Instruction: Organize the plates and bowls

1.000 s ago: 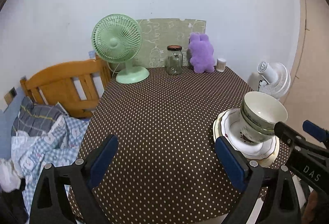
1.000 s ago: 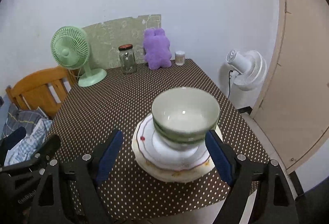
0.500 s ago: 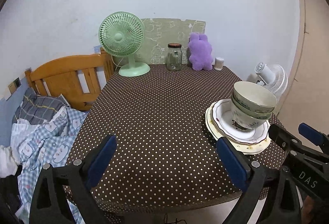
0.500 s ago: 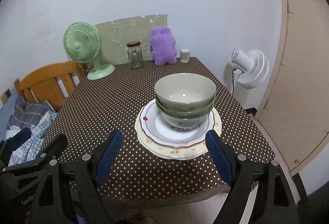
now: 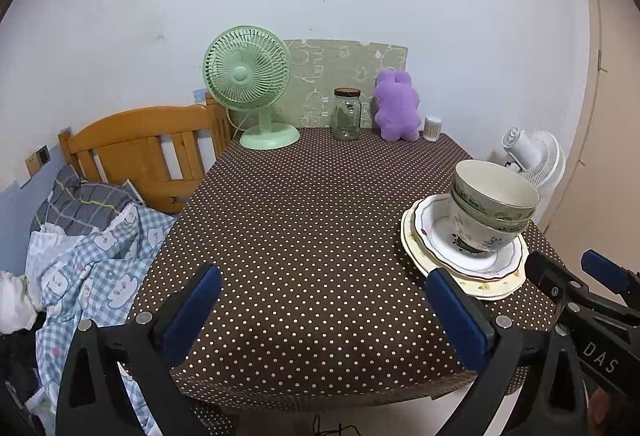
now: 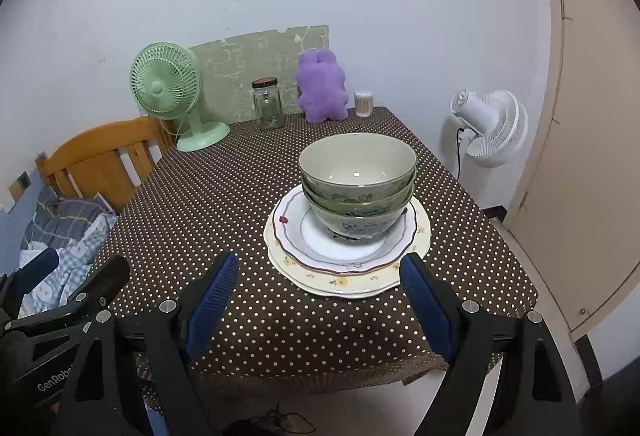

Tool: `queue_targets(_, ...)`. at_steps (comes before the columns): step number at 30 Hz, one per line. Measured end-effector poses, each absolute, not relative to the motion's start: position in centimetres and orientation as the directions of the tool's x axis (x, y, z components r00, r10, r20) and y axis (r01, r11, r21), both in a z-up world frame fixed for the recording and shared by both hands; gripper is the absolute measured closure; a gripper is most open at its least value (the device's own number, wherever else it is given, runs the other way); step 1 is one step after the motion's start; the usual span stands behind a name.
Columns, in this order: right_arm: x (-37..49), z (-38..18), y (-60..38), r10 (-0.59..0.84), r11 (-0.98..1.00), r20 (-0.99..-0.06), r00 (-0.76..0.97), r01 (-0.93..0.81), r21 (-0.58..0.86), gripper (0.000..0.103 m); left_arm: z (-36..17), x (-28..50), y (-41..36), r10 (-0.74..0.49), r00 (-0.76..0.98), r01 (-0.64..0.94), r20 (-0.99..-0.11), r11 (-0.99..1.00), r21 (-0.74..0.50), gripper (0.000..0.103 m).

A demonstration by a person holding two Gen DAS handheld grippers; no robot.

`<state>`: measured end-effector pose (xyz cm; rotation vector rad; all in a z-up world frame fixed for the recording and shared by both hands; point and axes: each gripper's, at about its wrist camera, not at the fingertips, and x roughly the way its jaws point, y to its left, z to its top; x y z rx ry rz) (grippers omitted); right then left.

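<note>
Two stacked green-patterned bowls sit on two stacked plates on the dotted brown table. In the left wrist view the bowls and plates stand at the table's right side. My right gripper is open and empty, at the table's front edge, just short of the plates. My left gripper is open and empty over the front edge, left of the stack. The right gripper also shows in the left wrist view.
A green fan, a glass jar, a purple plush toy and a small white container stand at the table's far edge. A wooden bed frame with bedding is left. A white fan and a door are right.
Both grippers have pulled back from the table and away from the stack. The bowls stand nested on the plates, no longer between the right gripper's fingers.
</note>
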<state>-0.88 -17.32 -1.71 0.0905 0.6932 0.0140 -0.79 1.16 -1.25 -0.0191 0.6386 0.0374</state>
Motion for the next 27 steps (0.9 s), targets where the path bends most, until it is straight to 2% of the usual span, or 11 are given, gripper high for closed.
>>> queue_targets(27,-0.92,-1.87,-17.6,0.051,0.996,-0.632,0.774,0.009,0.091,0.018,-0.91,-1.08,0.97,0.037,0.805,-0.052,-0.592,0.999,-0.009,0.0)
